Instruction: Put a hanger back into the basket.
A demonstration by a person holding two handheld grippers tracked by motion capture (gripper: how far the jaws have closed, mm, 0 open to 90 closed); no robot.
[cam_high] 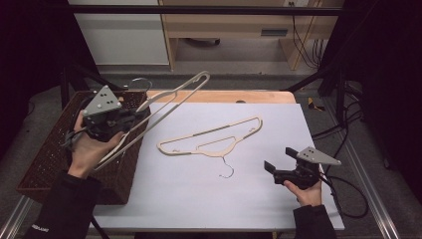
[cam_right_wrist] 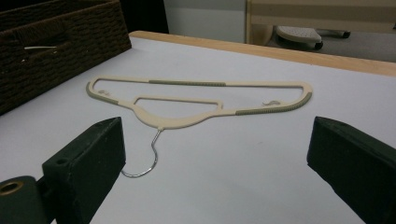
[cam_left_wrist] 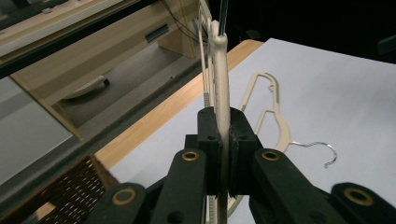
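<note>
Left gripper (cam_high: 130,118) pinches a cream hanger (cam_high: 171,102), lifted and slanted over the wicker basket (cam_high: 45,164) at the table's left edge. Second hanger (cam_high: 214,139) lies flat mid-table. Right gripper (cam_high: 276,162), near right, jaws spread, holding nothing.

basket (cam_high: 54,164) at table's (cam_high: 278,209) left edge, one hanger (cam_high: 211,139) flat mid-table, another hanger (cam_high: 169,102) above basket

a pale wooden desk (cam_high: 234,25) stands on grey floor (cam_high: 239,64) behind the table.
</note>
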